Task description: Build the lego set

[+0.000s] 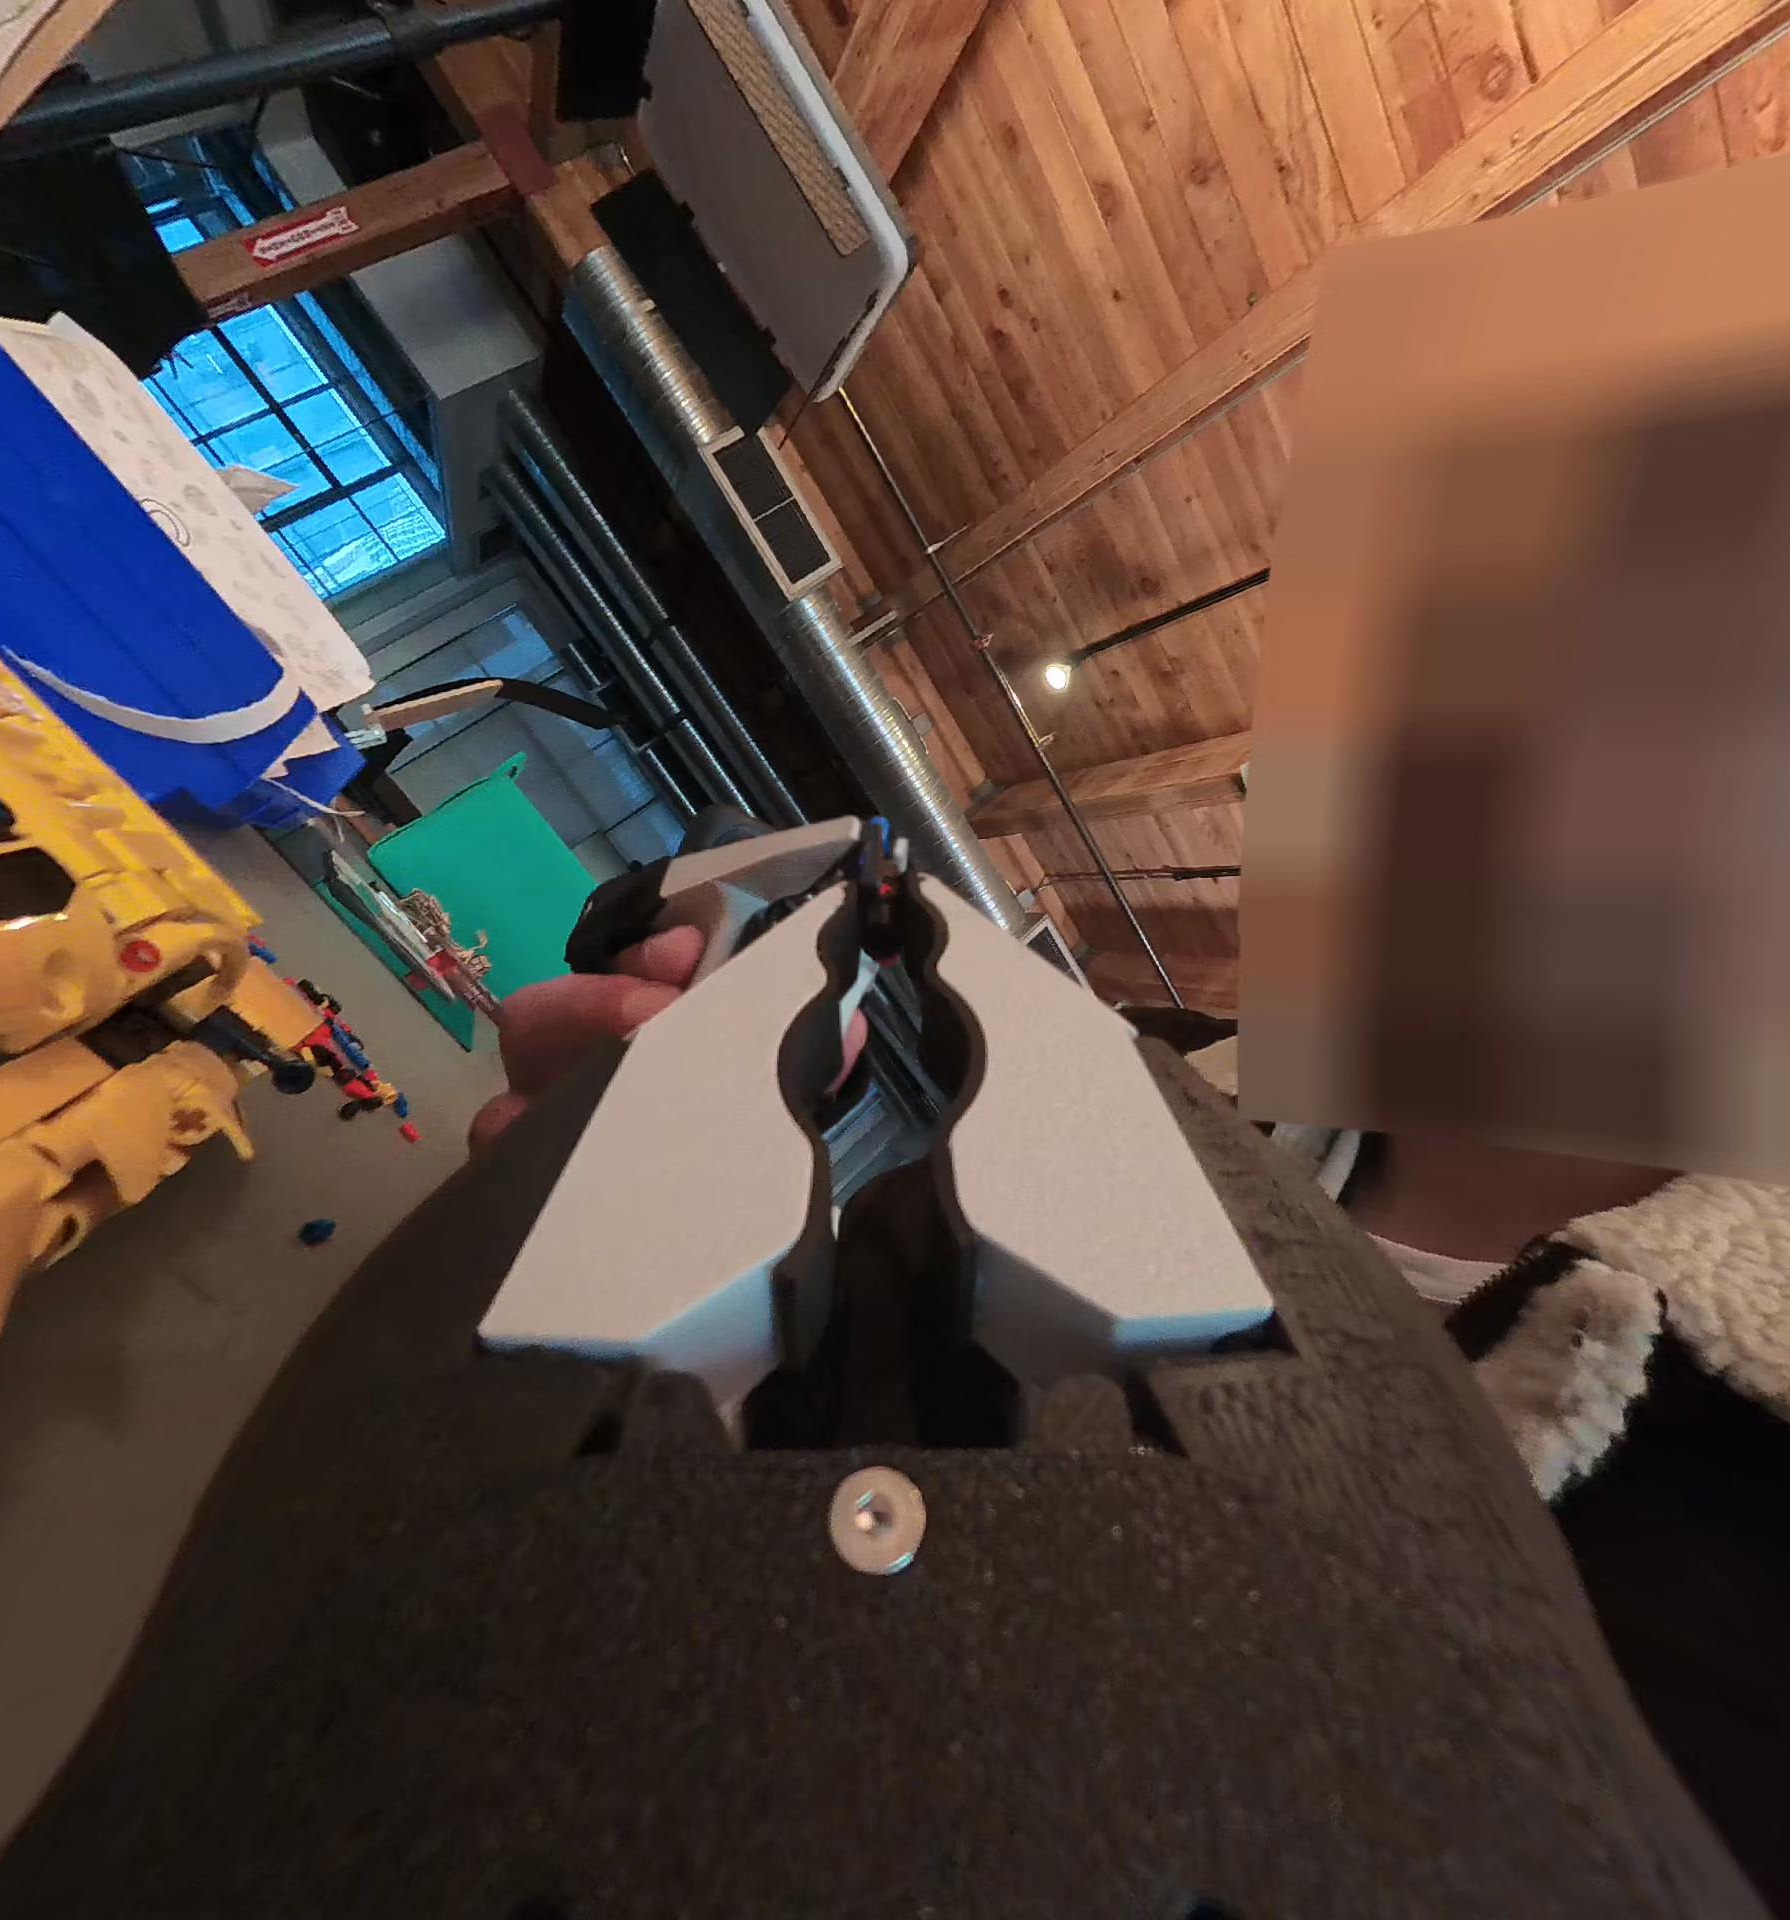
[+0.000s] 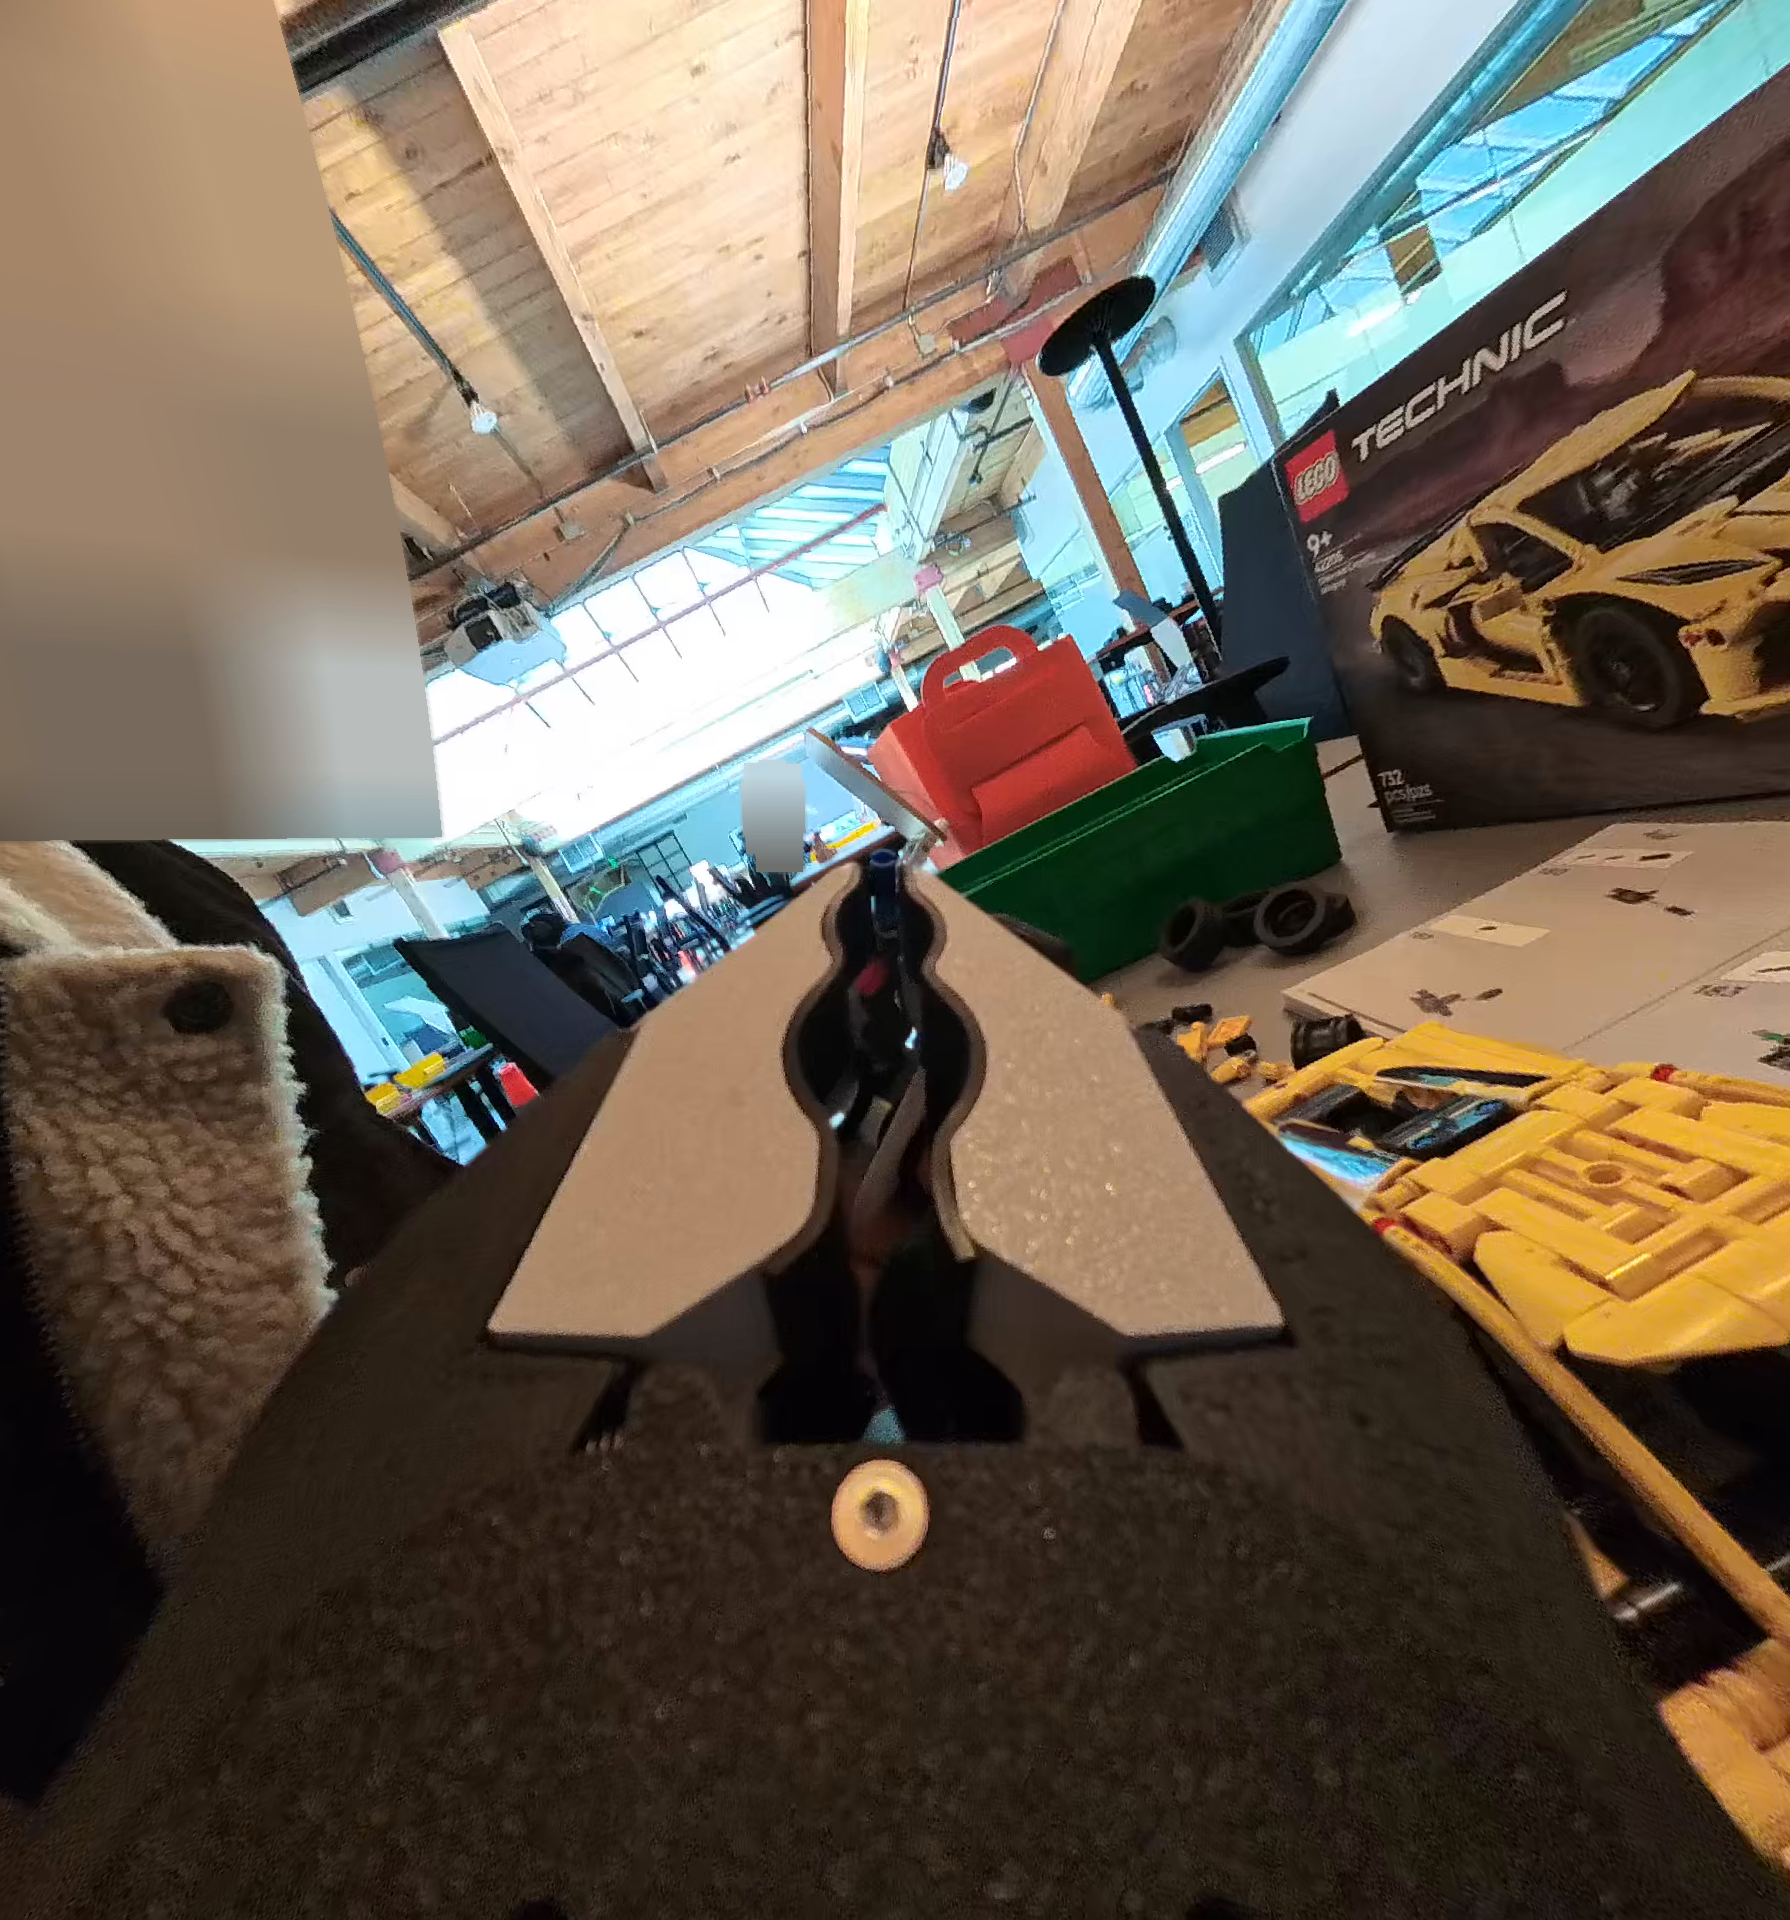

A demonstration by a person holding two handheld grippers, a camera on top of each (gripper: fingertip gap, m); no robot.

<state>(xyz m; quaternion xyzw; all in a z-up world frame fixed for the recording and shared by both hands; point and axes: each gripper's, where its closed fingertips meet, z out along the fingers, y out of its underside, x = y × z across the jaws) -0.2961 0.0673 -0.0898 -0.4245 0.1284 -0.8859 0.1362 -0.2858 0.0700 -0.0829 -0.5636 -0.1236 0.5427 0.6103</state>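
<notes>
While both grippers are raised off the tabletop (image 2: pixel 1410 883) and tilted toward the timber ceiling, each has its jaws drawn narrow around a small lego assembly. The left gripper (image 1: pixel 875 868) pinches a thin stack of pieces with a blue pin (image 1: pixel 876 831) on top and red and black bits below; the right gripper (image 2: pixel 880 883) clamps what looks like the same small assembly, its blue pin (image 2: pixel 880 868) poking out between the tips (I cannot tell whether the two grippers share one piece or hold two). In the left wrist view the other gripper's grey finger (image 1: pixel 766 857) meets the tips, with a person's hand (image 1: pixel 600 997) behind it.

One partly built yellow lego car (image 2: pixel 1618 1195) lies on the tabletop, low at the right. Behind it sit one open instruction booklet (image 2: pixel 1597 935), roughly three black rubber tyres (image 2: pixel 1275 920), one green plastic bin (image 2: pixel 1161 831) holding one red carrier (image 2: pixel 1016 727), and one printed set box (image 2: pixel 1597 582) standing upright. Loose red and blue pieces (image 1: pixel 351 1049) are scattered beside the car.
</notes>
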